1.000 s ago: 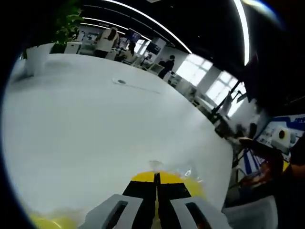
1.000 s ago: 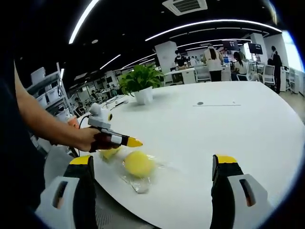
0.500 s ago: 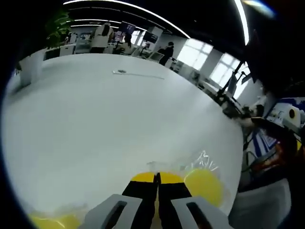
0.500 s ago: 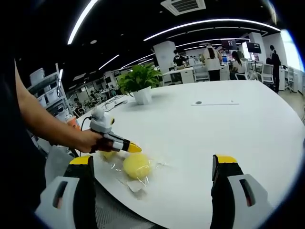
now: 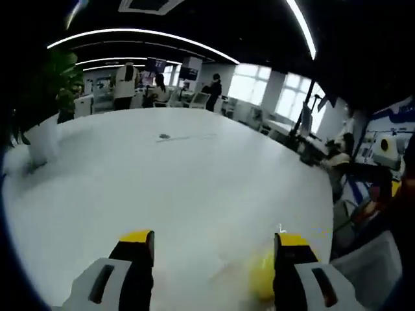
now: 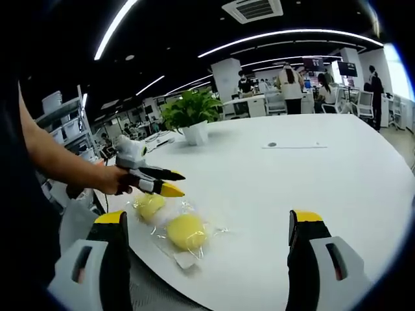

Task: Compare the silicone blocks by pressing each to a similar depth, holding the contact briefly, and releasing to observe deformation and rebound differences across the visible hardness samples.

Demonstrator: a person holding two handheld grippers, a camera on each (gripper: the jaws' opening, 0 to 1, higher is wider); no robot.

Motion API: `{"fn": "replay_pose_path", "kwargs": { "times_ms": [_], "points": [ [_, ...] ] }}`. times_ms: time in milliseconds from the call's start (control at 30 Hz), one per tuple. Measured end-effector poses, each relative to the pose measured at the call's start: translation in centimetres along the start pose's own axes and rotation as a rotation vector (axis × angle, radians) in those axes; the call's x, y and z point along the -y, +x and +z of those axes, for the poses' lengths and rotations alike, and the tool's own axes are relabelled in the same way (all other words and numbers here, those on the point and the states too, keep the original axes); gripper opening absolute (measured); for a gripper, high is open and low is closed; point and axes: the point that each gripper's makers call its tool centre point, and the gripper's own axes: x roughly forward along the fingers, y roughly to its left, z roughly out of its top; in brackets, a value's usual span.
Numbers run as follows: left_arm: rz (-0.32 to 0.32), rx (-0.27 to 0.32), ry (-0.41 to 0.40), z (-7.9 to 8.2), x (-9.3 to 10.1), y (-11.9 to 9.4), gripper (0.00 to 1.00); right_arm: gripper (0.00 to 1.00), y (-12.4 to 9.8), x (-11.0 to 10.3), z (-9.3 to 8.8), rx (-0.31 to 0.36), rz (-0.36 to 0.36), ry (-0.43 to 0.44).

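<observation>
Both jaws wide, above blocks (image 6: 185, 231)

A broad white counter (image 6: 311, 188) carries two yellow silicone blocks (image 6: 186, 230) near its front edge, side by side and wrapped in clear plastic film (image 6: 183, 258). A white pot with a green plant (image 6: 194, 116) stands far back on it. A small dark disc (image 6: 272, 144) lies mid-counter.
</observation>
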Motion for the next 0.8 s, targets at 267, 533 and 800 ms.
{"fn": "replay_pose_path", "kwargs": {
  "times_ms": [267,533,800],
  "points": [
    [0.021,0.108,0.057,3.1,-1.6,-7.7,1.00,0.96,0.0,-0.7,0.6,-0.004,-0.006,-0.044],
    [0.131,0.136,0.084,1.6,-4.4,-15.9,1.00,0.96,0.6,-1.2,-0.7,-0.040,-0.021,-0.079],
    [0.202,0.092,0.079,-2.4,-7.0,-21.8,1.00,0.96,0.7,-1.4,-2.4,-0.055,-0.049,-0.106]
  ]
}}
